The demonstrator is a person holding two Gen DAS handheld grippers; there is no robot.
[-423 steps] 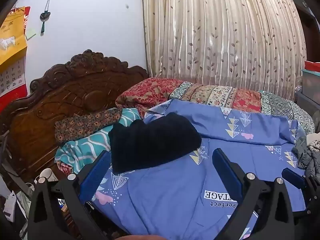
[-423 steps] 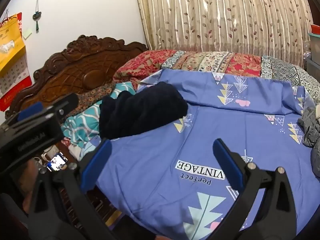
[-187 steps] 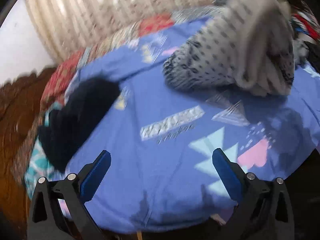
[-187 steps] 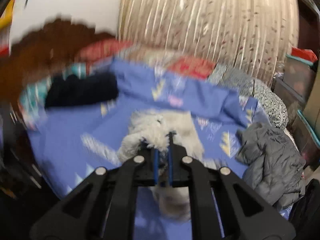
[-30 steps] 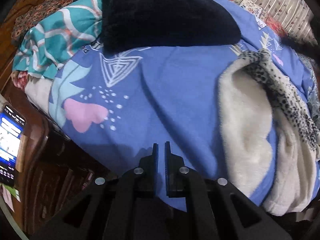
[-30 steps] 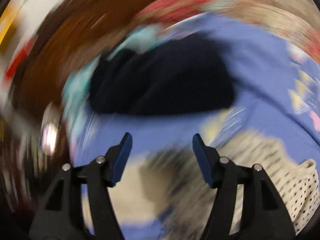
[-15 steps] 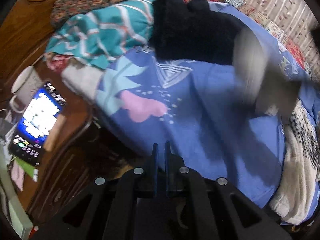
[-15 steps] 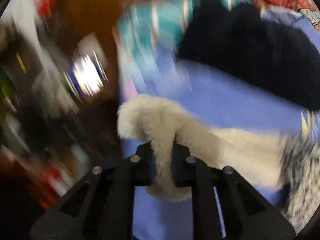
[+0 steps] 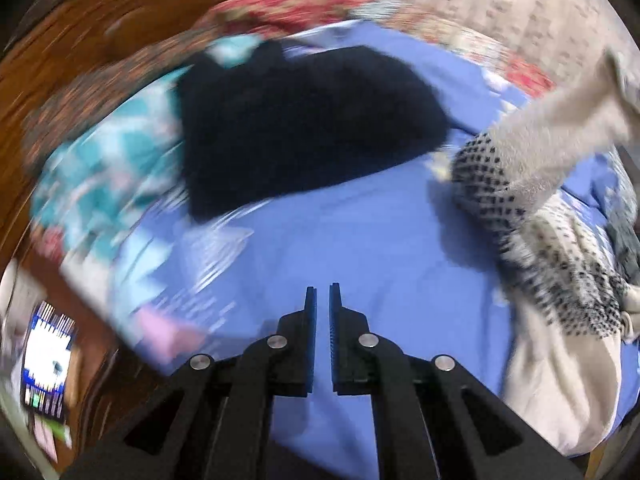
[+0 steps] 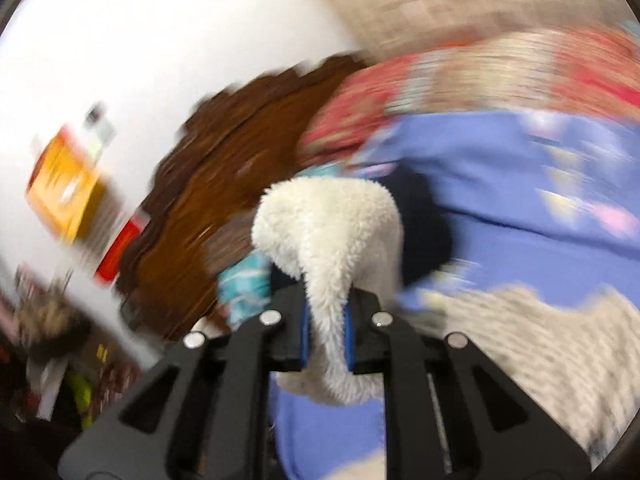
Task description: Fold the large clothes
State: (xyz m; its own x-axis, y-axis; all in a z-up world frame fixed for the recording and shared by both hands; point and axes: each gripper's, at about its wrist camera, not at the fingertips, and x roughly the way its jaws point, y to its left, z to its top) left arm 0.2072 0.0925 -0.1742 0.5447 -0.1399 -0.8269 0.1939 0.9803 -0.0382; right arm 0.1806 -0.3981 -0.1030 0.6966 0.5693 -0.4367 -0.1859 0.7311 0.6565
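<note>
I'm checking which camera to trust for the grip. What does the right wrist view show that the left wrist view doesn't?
Only the right wrist view: the right gripper shut on the cream fleece garment, plus the white wall.

Only the left wrist view: the left gripper shut on nothing, and a lit phone screen.

Both: the fleece garment, the blue bedsheet, the black garment and the wooden headboard.
</note>
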